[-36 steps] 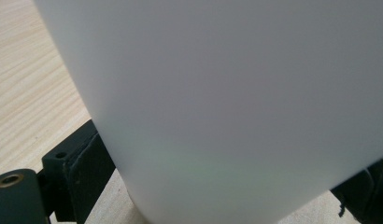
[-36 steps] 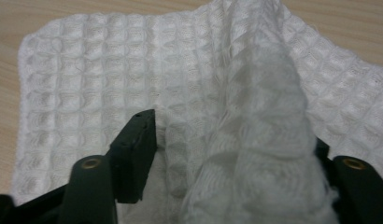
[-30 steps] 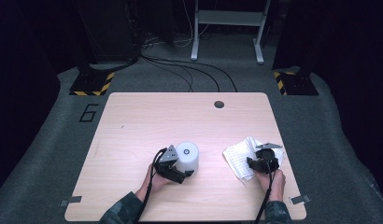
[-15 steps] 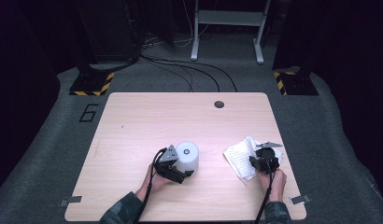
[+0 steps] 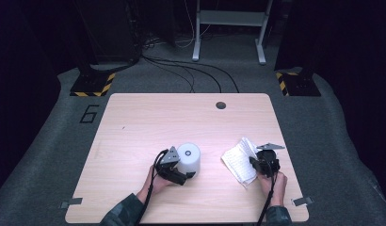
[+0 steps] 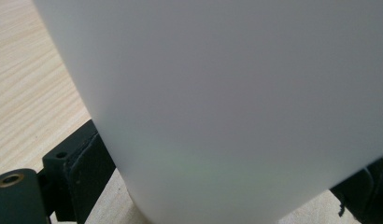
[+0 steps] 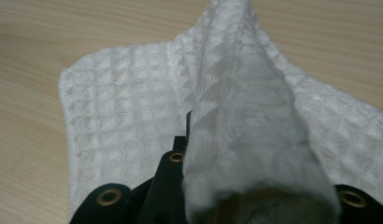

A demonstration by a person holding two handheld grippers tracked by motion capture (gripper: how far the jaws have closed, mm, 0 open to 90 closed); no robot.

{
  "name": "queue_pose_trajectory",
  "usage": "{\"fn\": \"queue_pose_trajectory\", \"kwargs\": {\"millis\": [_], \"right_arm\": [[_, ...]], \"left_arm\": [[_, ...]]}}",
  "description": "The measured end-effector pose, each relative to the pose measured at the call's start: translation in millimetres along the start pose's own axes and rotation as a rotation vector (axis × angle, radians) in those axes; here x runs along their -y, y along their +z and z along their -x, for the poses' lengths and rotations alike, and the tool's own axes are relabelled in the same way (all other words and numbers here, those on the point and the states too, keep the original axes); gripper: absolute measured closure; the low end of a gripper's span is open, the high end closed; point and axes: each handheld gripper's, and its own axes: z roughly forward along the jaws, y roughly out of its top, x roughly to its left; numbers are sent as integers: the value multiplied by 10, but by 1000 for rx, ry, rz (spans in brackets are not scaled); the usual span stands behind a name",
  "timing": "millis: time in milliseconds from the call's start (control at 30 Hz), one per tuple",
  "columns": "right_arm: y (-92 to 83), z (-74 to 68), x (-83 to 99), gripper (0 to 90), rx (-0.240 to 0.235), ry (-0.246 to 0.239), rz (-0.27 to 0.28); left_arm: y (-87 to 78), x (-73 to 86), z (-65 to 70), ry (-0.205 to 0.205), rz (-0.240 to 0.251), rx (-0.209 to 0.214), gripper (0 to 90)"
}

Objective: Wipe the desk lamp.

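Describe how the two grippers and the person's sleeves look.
Both grippers, left and right, are black with two black jaws showing brass-coloured rivets; each carries a grey three-cornered plate and trails a black cable. The sleeves are a mottled dark green.

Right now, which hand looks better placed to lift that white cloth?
The right. Its gripper has just closed on a raised fold of the cloth. The left gripper is busy, jaws on either side of the white cylinder.

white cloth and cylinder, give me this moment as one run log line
left tool: jaws around white cylinder | right tool: jaws just closed, pinching white cloth fold | table: both objects near front edge
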Motion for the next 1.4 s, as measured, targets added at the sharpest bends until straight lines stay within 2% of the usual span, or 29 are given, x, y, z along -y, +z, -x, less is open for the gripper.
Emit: {"fn": "queue_pose_trajectory", "kwargs": {"millis": [167,367,467,600,867,1400], "right_arm": [[-69,-85,-15,849,-45,-9,32],[-133,-207,-76,847,-82,-54,47],[-169,-301,-121,845,-52,-80,61],[-219,-428,-156,844,-75,-119,73],[-304,-643,-244,843,-188,-158,107],[-465,-1043,-460,845,-350,-204,186]], "left_arm": [[0,2,3,-1,1,-2,67],[-1,1,13,-2,-3,-4,68],[-2,2,18,-2,-1,-5,70],[-3,2,21,0,3,-6,71],[-3,3,23,1,4,-6,72],[-4,6,19,9,7,-6,74]]}}
